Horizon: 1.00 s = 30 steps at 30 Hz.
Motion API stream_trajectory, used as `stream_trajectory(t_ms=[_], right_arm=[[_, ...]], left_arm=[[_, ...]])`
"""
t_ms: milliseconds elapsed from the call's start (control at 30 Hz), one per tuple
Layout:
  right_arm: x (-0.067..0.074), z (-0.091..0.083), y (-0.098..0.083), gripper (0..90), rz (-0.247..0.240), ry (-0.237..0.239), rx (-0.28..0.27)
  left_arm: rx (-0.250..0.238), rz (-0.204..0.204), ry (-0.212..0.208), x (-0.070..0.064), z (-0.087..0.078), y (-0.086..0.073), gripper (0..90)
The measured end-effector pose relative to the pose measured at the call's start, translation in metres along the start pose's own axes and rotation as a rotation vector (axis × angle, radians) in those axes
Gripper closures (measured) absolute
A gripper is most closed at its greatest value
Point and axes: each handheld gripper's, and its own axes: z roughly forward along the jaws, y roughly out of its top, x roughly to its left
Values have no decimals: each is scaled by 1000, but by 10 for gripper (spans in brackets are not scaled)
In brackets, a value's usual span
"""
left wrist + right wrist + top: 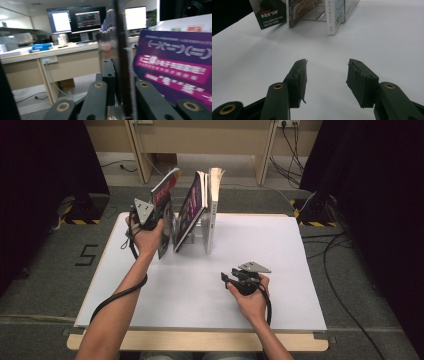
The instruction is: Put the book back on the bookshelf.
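Note:
My left gripper [159, 217] is shut on a thin book with a red-topped cover [166, 187], held upright and tilted at the left end of a row. In the left gripper view the book's dark edge [123, 62] runs up between the jaws of this gripper [123, 75]. A purple-covered book [190, 212] [175, 67] leans just to its right, and a white book [216, 205] stands past that in a clear stand [202, 232]. My right gripper [226, 280] [327, 72] rests open near the table's front right, with nothing between its fingers.
The books stand at the back of a white tabletop [280, 270], whose bare surface spreads in front of them. In the right gripper view the row shows as a dark cover [270, 12], the clear stand [317, 15] and a white spine [333, 17]. Cables and dark curtains lie beyond the table's edges.

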Motion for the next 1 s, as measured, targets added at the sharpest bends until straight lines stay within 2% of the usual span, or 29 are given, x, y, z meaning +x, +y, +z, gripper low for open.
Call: stream_trajectory(t_ms=[200, 267, 367, 400, 533, 633, 833, 900, 1000], right_arm=[[-1, 0, 0, 500, 4, 0, 0], [-1, 0, 0, 499, 3, 0, 0], [0, 1, 1, 500, -3, 3, -1], [0, 1, 1, 500, -4, 2, -1], [1, 1, 0, 500, 1, 1, 3], [1, 1, 0, 499, -4, 0, 1], [0, 0, 1, 499, -6, -1, -1], [0, 0, 1, 499, -4, -5, -2], [-1, 0, 1, 499, -5, -7, -2]], left_arm=[[28, -60, -34, 8, -1, -1, 762], [43, -77, -55, 10, -1, 0, 709], [64, -76, -96, 9, -1, 0, 629], [66, -67, -98, 8, -2, 1, 600], [69, -85, -109, 6, -4, 2, 496], [76, -76, -130, 4, -5, 2, 431], [74, -75, -158, 5, -11, 2, 368], [71, -86, -167, 5, -14, 2, 351], [66, -77, -181, 6, -18, 3, 316]])
